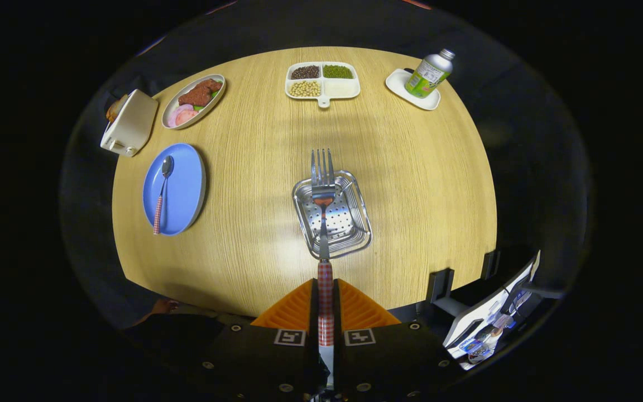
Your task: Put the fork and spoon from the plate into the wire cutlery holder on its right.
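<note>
My gripper (325,304) is shut on the red-checked handle of a metal fork (322,184). The fork sticks straight out ahead of the fingers, tines far end, held above the shiny perforated metal cutlery holder (355,231) that stands on the wooden table. Off to the left of the holder lies a blue plate (187,187). A spoon (162,192) with the same red-checked handle rests on the plate, bowl pointing away from me.
Across the round table (411,167) sit a divided white tray of beans and grains (322,79), an oval dish of food (193,100), a white toaster (129,124) and a green bottle (429,72) on a white dish. A screen stand (494,312) is at the near right.
</note>
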A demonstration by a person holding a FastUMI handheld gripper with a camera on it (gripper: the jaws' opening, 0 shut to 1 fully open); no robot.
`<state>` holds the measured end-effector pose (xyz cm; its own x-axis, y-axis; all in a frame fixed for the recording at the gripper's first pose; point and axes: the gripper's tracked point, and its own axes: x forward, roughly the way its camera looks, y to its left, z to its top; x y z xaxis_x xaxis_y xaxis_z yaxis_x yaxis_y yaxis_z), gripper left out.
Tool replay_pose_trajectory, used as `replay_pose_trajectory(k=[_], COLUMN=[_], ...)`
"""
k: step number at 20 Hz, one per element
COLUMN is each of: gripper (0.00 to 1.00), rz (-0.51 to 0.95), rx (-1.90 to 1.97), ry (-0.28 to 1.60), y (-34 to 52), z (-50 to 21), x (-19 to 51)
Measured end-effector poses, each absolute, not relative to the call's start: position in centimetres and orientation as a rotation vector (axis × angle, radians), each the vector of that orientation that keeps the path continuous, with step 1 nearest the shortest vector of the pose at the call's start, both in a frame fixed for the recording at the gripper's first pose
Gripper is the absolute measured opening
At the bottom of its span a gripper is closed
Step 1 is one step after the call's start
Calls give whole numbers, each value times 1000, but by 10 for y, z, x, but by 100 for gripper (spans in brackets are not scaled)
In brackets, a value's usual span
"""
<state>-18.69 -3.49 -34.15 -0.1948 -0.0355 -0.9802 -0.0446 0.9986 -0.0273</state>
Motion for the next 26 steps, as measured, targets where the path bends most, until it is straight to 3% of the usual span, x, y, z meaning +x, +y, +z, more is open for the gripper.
replay_pose_trajectory(k=[26], gripper=[11], rz=[104], rx=[-72], ry=[1970], y=[-50], z=[-358], x=[-200])
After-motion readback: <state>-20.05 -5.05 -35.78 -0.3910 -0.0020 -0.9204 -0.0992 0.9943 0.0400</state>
